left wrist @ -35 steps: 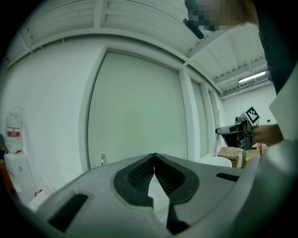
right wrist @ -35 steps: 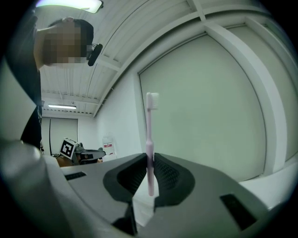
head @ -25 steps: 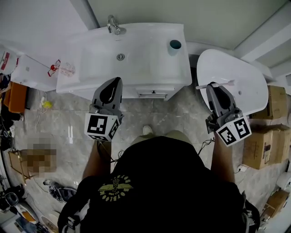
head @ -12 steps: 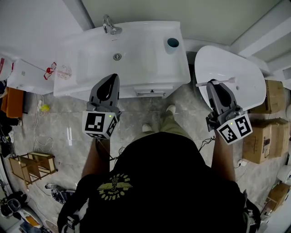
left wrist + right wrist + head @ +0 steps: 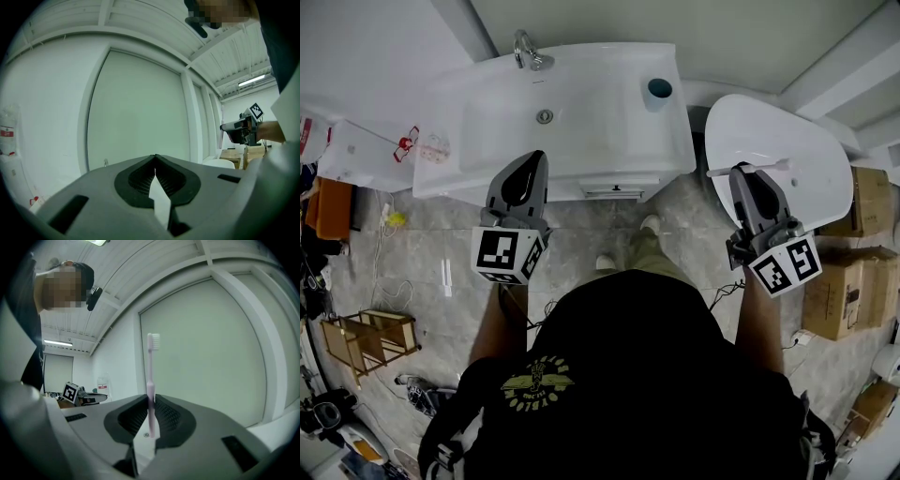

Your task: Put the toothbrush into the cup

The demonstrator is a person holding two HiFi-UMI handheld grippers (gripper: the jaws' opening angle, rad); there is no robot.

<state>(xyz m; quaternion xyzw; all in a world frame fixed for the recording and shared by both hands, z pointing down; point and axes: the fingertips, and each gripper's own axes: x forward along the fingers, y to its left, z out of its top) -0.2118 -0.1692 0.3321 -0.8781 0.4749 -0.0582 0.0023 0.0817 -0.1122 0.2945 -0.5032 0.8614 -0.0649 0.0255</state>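
Observation:
A pale pink toothbrush lies crosswise in my right gripper, which is shut on its handle above the white toilet lid. Along the jaws in the right gripper view, the toothbrush stands upright with its bristle head on top. The blue cup sits on the right rear corner of the white sink. My left gripper hangs over the sink's front edge, shut with nothing in it. The cup is well left of and beyond the right gripper.
A chrome tap stands at the sink's back, a drain in the basin. Cardboard boxes are stacked right of the toilet. A white side surface and floor clutter lie at the left. My own feet stand before the cabinet.
The view has shifted slightly; both grippers keep nearly the same places. The right one still holds the toothbrush over the toilet lid.

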